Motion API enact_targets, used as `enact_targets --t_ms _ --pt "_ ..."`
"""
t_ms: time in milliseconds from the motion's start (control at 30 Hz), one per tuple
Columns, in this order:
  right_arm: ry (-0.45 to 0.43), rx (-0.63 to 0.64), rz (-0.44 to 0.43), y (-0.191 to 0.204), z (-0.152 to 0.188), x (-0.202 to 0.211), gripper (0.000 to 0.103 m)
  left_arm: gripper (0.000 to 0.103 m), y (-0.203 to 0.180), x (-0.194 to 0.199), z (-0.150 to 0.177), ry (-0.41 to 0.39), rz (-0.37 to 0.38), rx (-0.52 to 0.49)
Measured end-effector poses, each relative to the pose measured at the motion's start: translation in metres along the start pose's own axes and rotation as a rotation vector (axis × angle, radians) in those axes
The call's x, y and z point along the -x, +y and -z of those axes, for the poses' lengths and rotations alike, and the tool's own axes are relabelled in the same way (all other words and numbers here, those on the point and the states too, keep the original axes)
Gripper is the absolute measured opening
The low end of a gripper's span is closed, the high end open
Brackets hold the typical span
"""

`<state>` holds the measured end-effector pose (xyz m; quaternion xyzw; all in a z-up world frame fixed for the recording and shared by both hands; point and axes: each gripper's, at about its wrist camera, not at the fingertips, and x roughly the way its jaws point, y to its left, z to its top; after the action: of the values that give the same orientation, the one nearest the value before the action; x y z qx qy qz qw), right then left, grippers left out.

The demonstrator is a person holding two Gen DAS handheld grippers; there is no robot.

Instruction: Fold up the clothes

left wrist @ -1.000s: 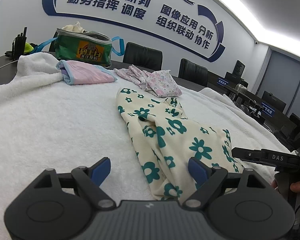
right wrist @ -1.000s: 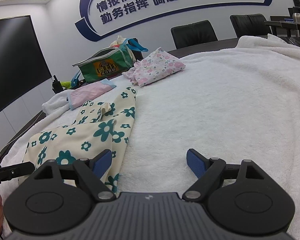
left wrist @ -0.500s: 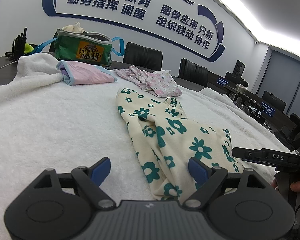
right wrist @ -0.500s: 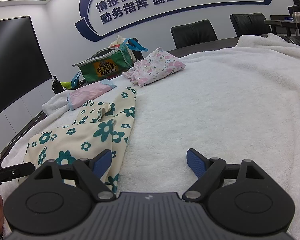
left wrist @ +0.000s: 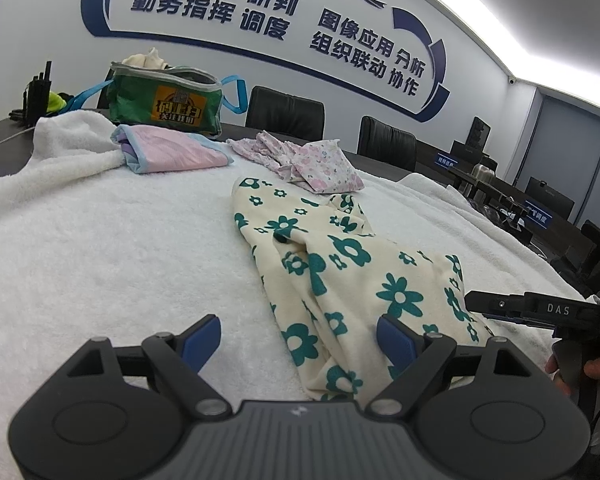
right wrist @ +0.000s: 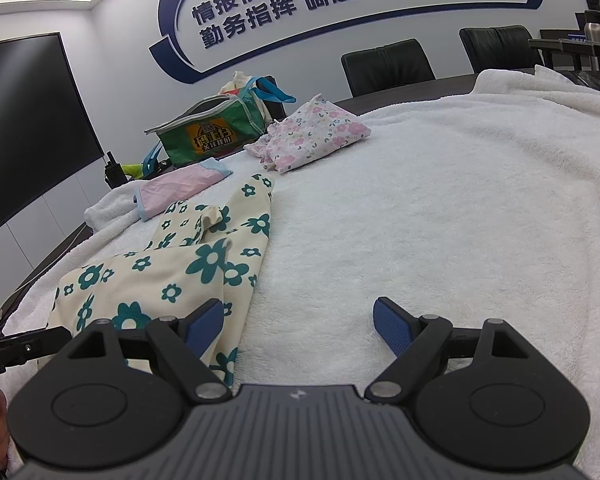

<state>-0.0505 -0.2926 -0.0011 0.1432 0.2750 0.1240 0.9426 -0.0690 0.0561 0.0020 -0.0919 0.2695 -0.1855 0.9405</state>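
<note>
The near hem of the cream garment with teal flowers [left wrist: 340, 280] passes behind the left gripper's body and is cut off at 6 o'clock in the left wrist view; in the right wrist view its near edge [right wrist: 172, 276] is likewise hidden, behind the right gripper's left finger. The garment lies crumpled on the white towel [left wrist: 100, 248], which covers the table. Its exact shape cannot be made out through the folds.

Left gripper [left wrist: 300, 336]: jaws spread wide, nothing between the pads; the garment's edge lies below the gap and toward the right finger. Right gripper [right wrist: 299, 326]: jaws spread wide over bare towel [right wrist: 420, 220], with the garment at 9 o'clock.

Surroundings, left wrist view: a folded pink cloth [left wrist: 172, 152] at 11 o'clock, a pink floral garment [left wrist: 312, 160] at 12 o'clock, a green bag [left wrist: 168, 100] behind them, its contents unclear. Black chairs [left wrist: 284, 116] stand along the wall.
</note>
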Motion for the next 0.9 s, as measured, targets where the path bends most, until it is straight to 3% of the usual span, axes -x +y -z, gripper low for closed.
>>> enact_targets --t_ms 900 --pt "-0.004 -0.003 -0.009 0.0005 0.0012 0.0010 0.084 0.085 -0.0032 0.0005 0.0006 -0.009 -0.013 -0.025"
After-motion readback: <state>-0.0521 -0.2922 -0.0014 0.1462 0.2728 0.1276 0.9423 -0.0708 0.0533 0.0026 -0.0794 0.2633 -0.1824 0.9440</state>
